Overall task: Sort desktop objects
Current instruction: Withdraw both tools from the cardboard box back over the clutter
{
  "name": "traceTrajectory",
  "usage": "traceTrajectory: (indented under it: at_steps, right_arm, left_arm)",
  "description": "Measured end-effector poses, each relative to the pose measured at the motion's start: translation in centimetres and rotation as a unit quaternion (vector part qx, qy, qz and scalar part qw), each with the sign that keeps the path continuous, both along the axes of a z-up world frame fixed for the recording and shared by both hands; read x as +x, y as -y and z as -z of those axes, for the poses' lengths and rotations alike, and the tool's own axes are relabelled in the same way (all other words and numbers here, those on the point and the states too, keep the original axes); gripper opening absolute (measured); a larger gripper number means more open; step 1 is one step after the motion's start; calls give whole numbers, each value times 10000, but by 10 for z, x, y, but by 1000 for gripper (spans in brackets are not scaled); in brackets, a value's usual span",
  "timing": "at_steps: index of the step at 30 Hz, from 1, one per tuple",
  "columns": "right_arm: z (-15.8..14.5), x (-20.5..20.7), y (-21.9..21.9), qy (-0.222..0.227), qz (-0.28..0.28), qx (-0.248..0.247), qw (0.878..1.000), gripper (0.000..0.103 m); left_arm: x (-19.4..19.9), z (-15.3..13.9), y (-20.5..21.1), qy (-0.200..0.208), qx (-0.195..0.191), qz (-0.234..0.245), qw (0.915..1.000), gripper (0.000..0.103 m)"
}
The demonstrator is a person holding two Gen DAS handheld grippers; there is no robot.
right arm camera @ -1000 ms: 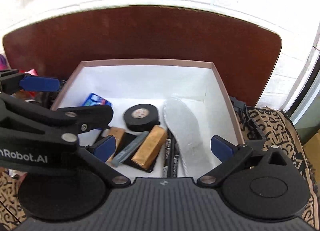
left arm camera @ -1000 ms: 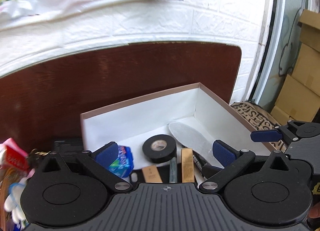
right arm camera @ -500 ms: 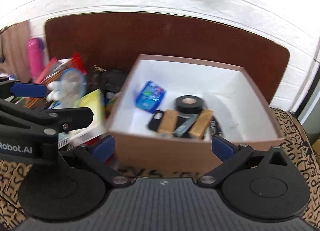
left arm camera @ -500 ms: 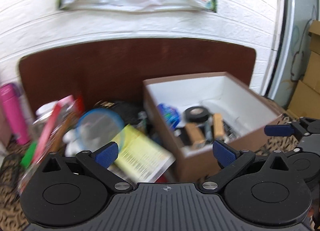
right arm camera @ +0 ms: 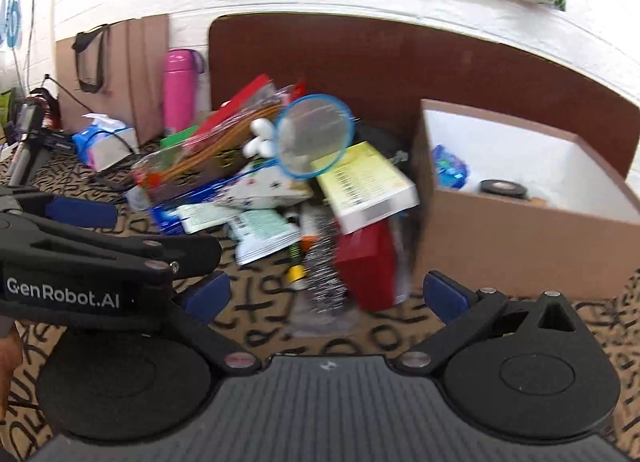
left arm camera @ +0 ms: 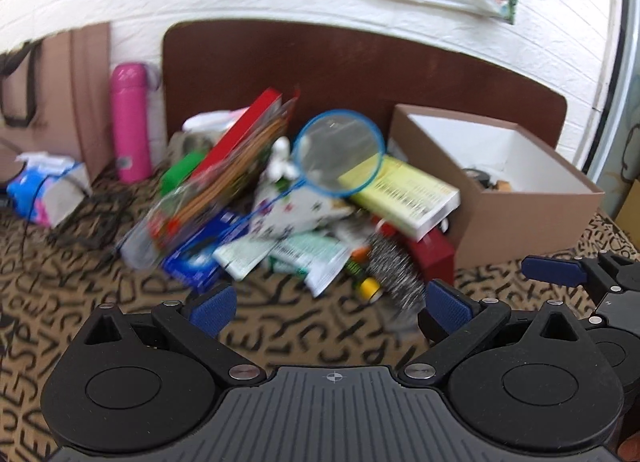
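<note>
Both the left tool [left arm camera: 328, 304] and right tool [right arm camera: 326, 294] hang spread wide, grasping nothing. A jumbled pile with a blue-rimmed round magnifier [left arm camera: 339, 153] fills mid-frame. The brown cardboard box [right arm camera: 520, 246] sits at right.

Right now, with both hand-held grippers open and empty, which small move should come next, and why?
Probably ease the right hand-held gripper forward to the silvery bristly roller. It lies at the pile's near edge, directly ahead of the open jaws, while the brown cardboard box beside it has free space.

showing: 1 brown box [left arm camera: 516, 217] | 1 pink bottle [left arm camera: 130, 121] | 1 blue-rimmed magnifier [left arm camera: 339, 153] | 1 yellow box [left arm camera: 404, 193] | 1 tape roll [right arm camera: 503, 189]
</note>
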State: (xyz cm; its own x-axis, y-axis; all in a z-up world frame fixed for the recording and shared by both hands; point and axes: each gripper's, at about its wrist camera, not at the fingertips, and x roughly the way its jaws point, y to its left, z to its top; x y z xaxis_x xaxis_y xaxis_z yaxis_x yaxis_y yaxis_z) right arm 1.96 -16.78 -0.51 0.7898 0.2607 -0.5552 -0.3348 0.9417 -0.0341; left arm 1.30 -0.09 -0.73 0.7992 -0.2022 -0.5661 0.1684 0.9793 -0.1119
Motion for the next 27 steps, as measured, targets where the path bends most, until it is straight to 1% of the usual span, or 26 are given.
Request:
traceTrajectory:
  at_steps: [5, 9, 14, 17, 20, 21, 24, 27]
  right_arm:
    - [22, -3, -17, -250, -108, 319, 9991, 102]
    - [38, 0, -29, -335, -134, 406, 9985, 102]
    - [49, 8, -32, -376, 38, 424, 9984, 101]
    - [53, 15, -31, -422, 84, 452, 9980, 99]
    - [56, 22, -35, -436, -13, 440, 9981, 96]
    - [56, 24, -37, -417, -70, 431, 9982, 96]
    - [56, 33, -44, -339, -258, 391, 9983, 94]
    - [56, 45, -54, -287, -458, 317, 9980, 93]
  left_arm:
    - [-5, 21, -24, -95, -150, -89, 9998, 103]
    - [0, 34, -39, -212, -224, -145, 9994, 103]
    - [13, 42, -49, -294, -321, -93, 9990, 103]
    - [23, 42, -48, -319, -301, 20, 9990, 101]
    - [35, 41, -48, -245, -207, 56, 9995, 100]
    - [40, 42, -51, -244, -189, 62, 9995, 98]
    - [57, 48, -62, -353, -161, -41, 9992, 92]
    - [76, 54, -79, -458, -231, -181, 9985, 90]
